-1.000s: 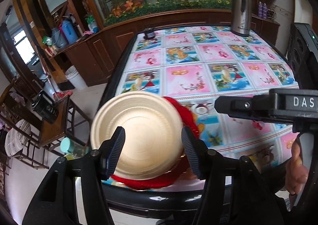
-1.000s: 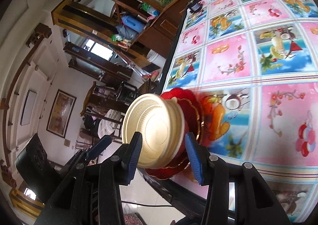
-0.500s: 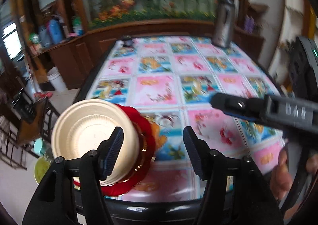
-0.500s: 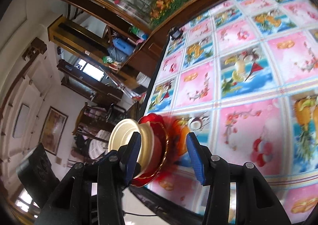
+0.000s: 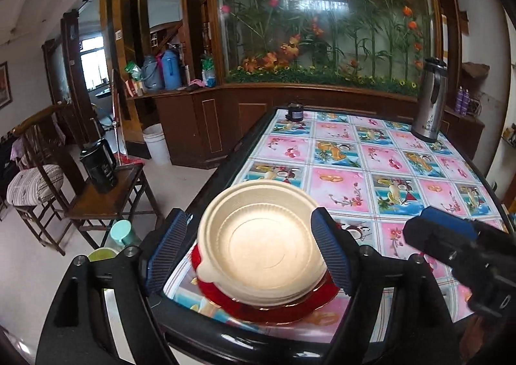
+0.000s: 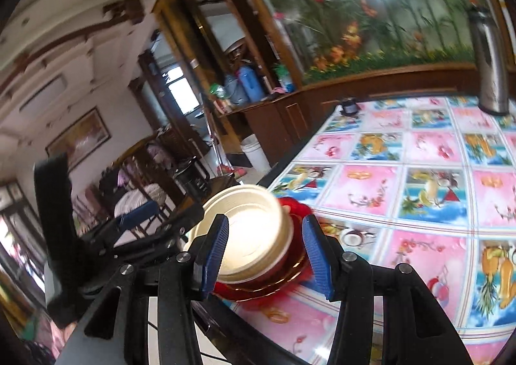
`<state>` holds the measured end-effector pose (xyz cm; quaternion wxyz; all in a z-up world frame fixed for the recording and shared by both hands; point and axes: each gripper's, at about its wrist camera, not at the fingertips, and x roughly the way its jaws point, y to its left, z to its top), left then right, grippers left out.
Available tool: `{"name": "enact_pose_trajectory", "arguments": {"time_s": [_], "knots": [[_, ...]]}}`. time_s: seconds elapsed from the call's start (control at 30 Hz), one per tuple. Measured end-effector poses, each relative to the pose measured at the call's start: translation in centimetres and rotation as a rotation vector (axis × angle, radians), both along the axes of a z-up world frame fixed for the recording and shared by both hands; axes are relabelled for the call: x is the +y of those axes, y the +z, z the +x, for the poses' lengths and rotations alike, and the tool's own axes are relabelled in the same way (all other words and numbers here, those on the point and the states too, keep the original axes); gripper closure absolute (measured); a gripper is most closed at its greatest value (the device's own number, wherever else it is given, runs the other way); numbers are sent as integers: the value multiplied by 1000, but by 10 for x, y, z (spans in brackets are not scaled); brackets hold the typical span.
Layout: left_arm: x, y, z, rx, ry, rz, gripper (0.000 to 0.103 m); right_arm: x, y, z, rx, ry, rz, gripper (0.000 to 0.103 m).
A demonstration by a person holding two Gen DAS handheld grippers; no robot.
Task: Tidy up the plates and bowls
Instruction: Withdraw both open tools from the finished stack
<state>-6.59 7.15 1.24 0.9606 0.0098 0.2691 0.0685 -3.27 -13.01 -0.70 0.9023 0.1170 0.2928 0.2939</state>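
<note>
A stack of cream bowls (image 5: 264, 245) sits on red gold-rimmed plates (image 5: 290, 307) at the near left corner of the patterned table (image 5: 338, 152). My left gripper (image 5: 248, 252) frames the bowls with its jaws opening. A gap shows beside each blue pad, so nothing is gripped. In the right wrist view the same bowls (image 6: 251, 236) and red plates (image 6: 290, 271) lie just beyond my right gripper (image 6: 266, 255), which is open and level with them. Its left pad overlaps the bowl rim in the picture. I cannot tell whether it touches.
A steel thermos (image 5: 429, 100) and a small black jar (image 5: 295, 111) stand at the table's far end. Left of the table is a wooden side table (image 5: 106, 200) with a black kettle (image 5: 98, 165). A chair and a white bucket (image 5: 156, 147) stand further off. The table's black rim (image 5: 258, 342) lies just below the plates.
Both views have rolled to level. The stack, off to the left of both grippers half a second ago, sits centred between the fingers again. The left jaws stand wider.
</note>
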Motion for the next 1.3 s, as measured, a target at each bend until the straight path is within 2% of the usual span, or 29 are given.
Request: {"name": "enact_pose_trajectory", "arguments": {"time_s": [0.4,0.7,0.8,0.97,1.3], "knots": [[18,5,-25,-45,1,-68,18,24,3,-26,-28,15,-45,53],[12,11,-35,-119,-29,-43,17,25,5,-32,-51,8,-47,51],[10,9,-31,-106,-28,-25,17,24,4,-30,-52,5,-48,50],[12,4,-24,-72,-29,-50,17,22,3,-28,-45,0,-42,50],[15,-3,-17,-41,1,-39,17,27,-1,-23,-32,12,-62,50]]}}
